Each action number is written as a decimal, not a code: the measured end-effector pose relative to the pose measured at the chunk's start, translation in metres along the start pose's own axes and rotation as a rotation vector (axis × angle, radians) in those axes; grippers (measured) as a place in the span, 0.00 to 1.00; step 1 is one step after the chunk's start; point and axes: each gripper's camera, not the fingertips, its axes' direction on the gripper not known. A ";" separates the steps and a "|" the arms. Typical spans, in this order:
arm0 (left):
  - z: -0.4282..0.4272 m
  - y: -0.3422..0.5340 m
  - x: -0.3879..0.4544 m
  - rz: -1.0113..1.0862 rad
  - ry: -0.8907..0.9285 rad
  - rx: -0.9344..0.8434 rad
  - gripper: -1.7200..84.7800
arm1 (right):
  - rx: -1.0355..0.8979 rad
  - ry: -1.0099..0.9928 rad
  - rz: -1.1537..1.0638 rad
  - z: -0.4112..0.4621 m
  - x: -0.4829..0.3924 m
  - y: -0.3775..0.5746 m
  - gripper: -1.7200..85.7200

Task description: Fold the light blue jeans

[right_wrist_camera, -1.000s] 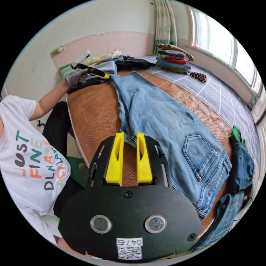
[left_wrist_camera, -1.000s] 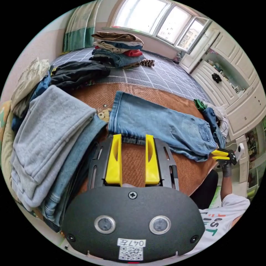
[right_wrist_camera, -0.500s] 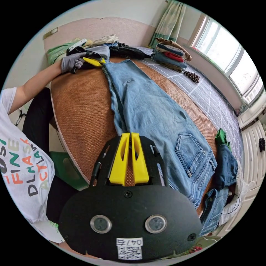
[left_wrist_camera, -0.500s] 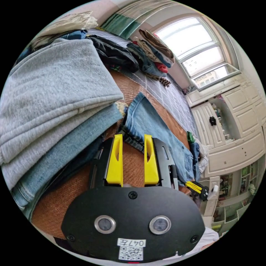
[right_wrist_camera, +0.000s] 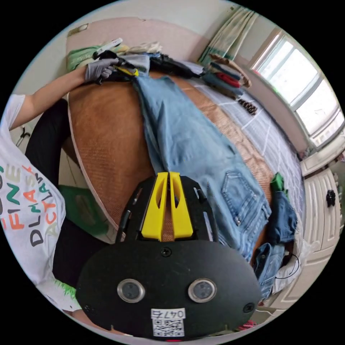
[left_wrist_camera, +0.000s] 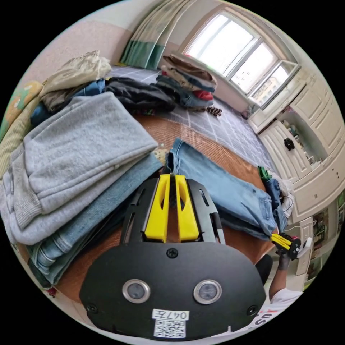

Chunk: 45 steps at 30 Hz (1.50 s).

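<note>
The light blue jeans [right_wrist_camera: 187, 136] lie flat and already doubled leg on leg along the woven mat [right_wrist_camera: 104, 143] on the bed, hem end toward the left gripper [left_wrist_camera: 171, 175], waist and back pocket [right_wrist_camera: 237, 197] toward the right gripper [right_wrist_camera: 165, 173]. The step in hand appears to be taking hold of both ends of the near edge for the next fold. To do it well, both layers of denim should be caught at each end, the cloth kept taut between the two grippers, and one end carried over the other so that the edges align. In the right gripper view, the yellow jaws stand nearly pressed together with a narrow slit between them, their tips at the near edge of the jeans by the seat; whether cloth is pinched cannot be told. In the left gripper view, the jaws likewise stand almost closed at the hem [left_wrist_camera: 176, 152], and a grip on it cannot be confirmed. Just beside the hem lies a pile with grey sweatpants [left_wrist_camera: 72, 158] on top; farther off, a stack of folded clothes [left_wrist_camera: 187, 84] rests on the checked bedspread [left_wrist_camera: 230, 129] under the window [left_wrist_camera: 237, 54].
</note>
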 end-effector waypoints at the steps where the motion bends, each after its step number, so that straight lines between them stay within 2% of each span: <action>1: 0.009 0.001 -0.009 -0.034 0.013 -0.037 0.04 | -0.016 -0.012 -0.005 0.008 -0.001 0.001 0.02; 9: -0.029 0.037 -0.041 -0.158 0.227 0.036 0.12 | 0.011 -0.075 0.005 0.003 0.022 0.048 0.03; 13: -0.028 0.057 -0.053 -0.260 0.337 0.029 0.14 | 0.150 -0.070 0.105 -0.011 0.051 0.079 0.02; 19: -0.019 0.070 -0.045 -0.385 0.349 0.070 0.15 | 0.325 -0.131 0.249 0.010 0.100 0.108 0.02; 24: -0.017 0.070 -0.025 -0.430 0.361 0.109 0.15 | 0.471 -0.258 0.369 0.054 0.149 0.138 0.01; 30: -0.033 0.067 0.016 -0.401 0.321 0.151 0.07 | 0.516 -0.408 0.443 0.120 0.164 0.204 0.01; 32: -0.050 0.066 0.044 -0.327 0.296 0.205 0.07 | 0.512 -0.456 0.421 0.131 0.163 0.217 0.01; 35: -0.081 0.057 0.120 -0.110 0.196 0.279 0.06 | 0.470 -0.573 0.349 0.155 0.156 0.221 0.01; 37: -0.099 0.052 0.201 0.117 0.159 0.300 0.06 | 0.411 -0.587 0.320 0.169 0.147 0.218 0.01; 40: -0.103 0.055 0.317 0.426 0.131 0.242 0.06 | 0.362 -0.521 0.337 0.179 0.144 0.226 0.01; 45: -0.047 0.102 0.462 0.702 0.133 0.079 0.06 | 0.434 -0.449 0.589 0.175 0.179 0.299 0.01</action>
